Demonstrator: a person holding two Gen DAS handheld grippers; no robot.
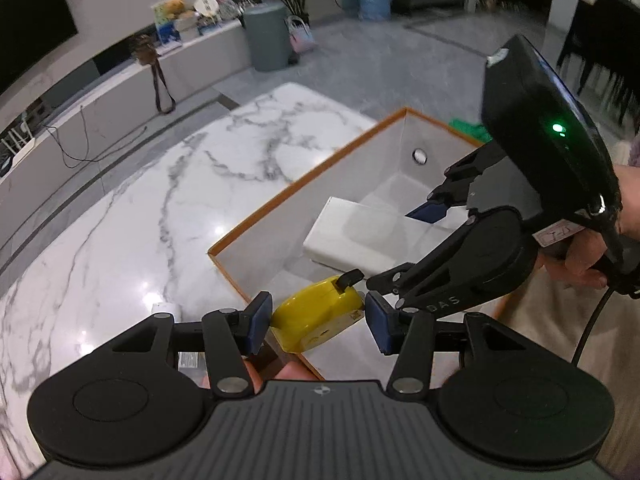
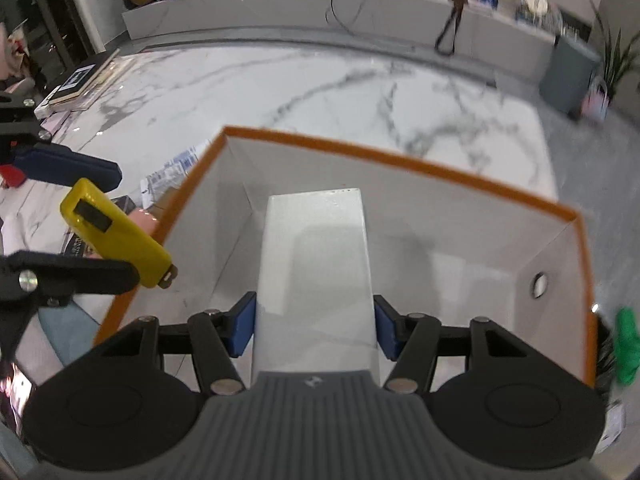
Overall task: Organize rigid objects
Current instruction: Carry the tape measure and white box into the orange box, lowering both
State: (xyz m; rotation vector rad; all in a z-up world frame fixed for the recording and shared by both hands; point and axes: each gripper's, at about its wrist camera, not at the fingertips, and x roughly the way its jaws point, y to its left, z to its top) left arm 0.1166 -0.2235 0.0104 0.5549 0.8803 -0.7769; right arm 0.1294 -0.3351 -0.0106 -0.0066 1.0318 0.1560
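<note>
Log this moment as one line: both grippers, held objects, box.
left gripper: shut on yellow tape measure, at box rim | right gripper: around white rectangular box, inside orange-rimmed box
</note>
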